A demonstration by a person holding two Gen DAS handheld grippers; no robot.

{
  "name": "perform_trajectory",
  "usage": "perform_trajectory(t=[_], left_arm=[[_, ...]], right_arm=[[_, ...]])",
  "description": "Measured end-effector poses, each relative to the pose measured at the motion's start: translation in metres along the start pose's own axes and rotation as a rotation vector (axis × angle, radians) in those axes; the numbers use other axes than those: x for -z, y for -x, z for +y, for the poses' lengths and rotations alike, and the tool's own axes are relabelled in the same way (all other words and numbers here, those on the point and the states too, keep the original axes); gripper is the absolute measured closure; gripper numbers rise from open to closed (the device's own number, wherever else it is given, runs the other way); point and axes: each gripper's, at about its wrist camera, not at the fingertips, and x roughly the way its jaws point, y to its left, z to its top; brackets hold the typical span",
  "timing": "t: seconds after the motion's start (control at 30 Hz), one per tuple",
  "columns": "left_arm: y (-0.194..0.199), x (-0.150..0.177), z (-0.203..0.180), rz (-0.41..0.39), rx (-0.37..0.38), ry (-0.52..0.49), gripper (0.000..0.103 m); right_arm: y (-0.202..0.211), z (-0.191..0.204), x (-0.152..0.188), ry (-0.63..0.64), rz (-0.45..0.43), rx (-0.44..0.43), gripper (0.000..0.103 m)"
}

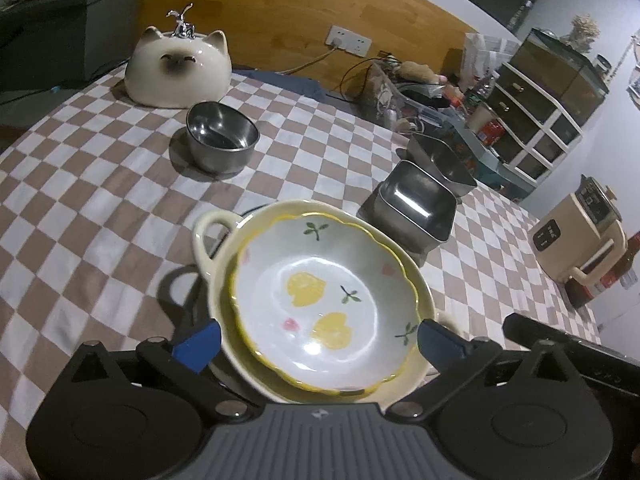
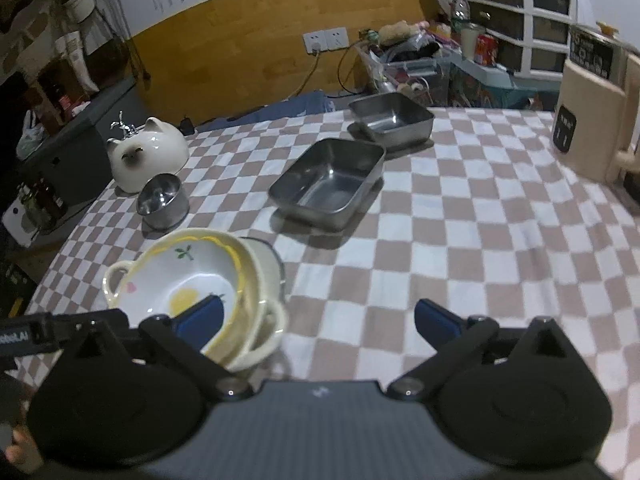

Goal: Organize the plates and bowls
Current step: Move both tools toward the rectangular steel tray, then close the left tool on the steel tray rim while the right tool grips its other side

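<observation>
A white bowl with yellow hearts and a yellow rim (image 1: 320, 300) is nested in a cream two-handled dish (image 1: 212, 236) on the checked cloth. My left gripper (image 1: 318, 340) is open, its blue fingers (image 1: 200, 340) standing wide on either side of the stack without touching it. In the right wrist view the same stack (image 2: 188, 284) lies at the lower left. My right gripper (image 2: 320, 320) is open over bare cloth, its left finger (image 2: 204, 316) in front of the bowl's rim. Nothing is held.
A round steel bowl (image 1: 222, 140) stands behind the stack, near a ceramic cat-shaped pot (image 1: 178, 68). Two rectangular steel trays (image 2: 328, 182) (image 2: 394, 118) sit farther back. A beige appliance (image 2: 596, 120) stands at the table's right edge. Clutter and drawers (image 1: 532, 120) line the far wall.
</observation>
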Motion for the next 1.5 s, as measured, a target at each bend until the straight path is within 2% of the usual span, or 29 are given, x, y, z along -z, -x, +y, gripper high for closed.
perform_trajectory(t=[0.27, 0.37, 0.47, 0.63, 0.8, 0.9, 1.0, 1.07, 1.2, 1.27, 1.37, 1.5], left_arm=[[-0.01, 0.001, -0.034, -0.028, -0.004, -0.002, 0.0], [-0.013, -0.004, -0.048, -0.048, -0.038, -0.028, 0.0], [-0.017, -0.012, -0.055, -0.061, -0.039, -0.011, 0.0], [-0.024, -0.028, -0.064, -0.053, 0.014, 0.075, 0.0], [-0.039, -0.045, -0.079, -0.037, 0.094, 0.167, 0.0], [-0.054, -0.053, -0.091, 0.003, 0.14, 0.213, 0.006], [-0.073, -0.058, -0.101, 0.045, 0.159, 0.231, 0.015], [-0.087, -0.062, -0.106, 0.07, 0.161, 0.24, 0.022], [-0.112, -0.076, -0.112, 0.096, 0.125, 0.224, 0.031], [-0.122, -0.085, -0.112, 0.105, 0.097, 0.211, 0.04], [-0.138, -0.099, -0.109, 0.125, 0.073, 0.208, 0.045], [-0.161, -0.107, -0.109, 0.171, 0.045, 0.193, 0.046]], right_arm=[[-0.007, -0.045, -0.025, 0.113, -0.052, -0.049, 0.001], [-0.018, -0.062, -0.042, 0.138, -0.048, -0.075, 0.001], [-0.033, -0.072, -0.06, 0.202, -0.057, -0.098, 0.001], [-0.065, -0.075, -0.092, 0.358, -0.076, -0.111, 0.001], [-0.101, -0.076, -0.131, 0.447, -0.069, -0.163, 0.001], [-0.119, -0.078, -0.151, 0.475, -0.076, -0.218, 0.002], [-0.138, -0.078, -0.169, 0.518, -0.042, -0.297, 0.016], [-0.15, -0.076, -0.177, 0.539, -0.028, -0.319, 0.029], [-0.173, -0.073, -0.189, 0.546, 0.011, -0.336, 0.043], [-0.184, -0.074, -0.19, 0.55, 0.03, -0.363, 0.054], [-0.204, -0.07, -0.191, 0.56, 0.057, -0.391, 0.064], [-0.227, -0.064, -0.19, 0.56, 0.088, -0.401, 0.075]])
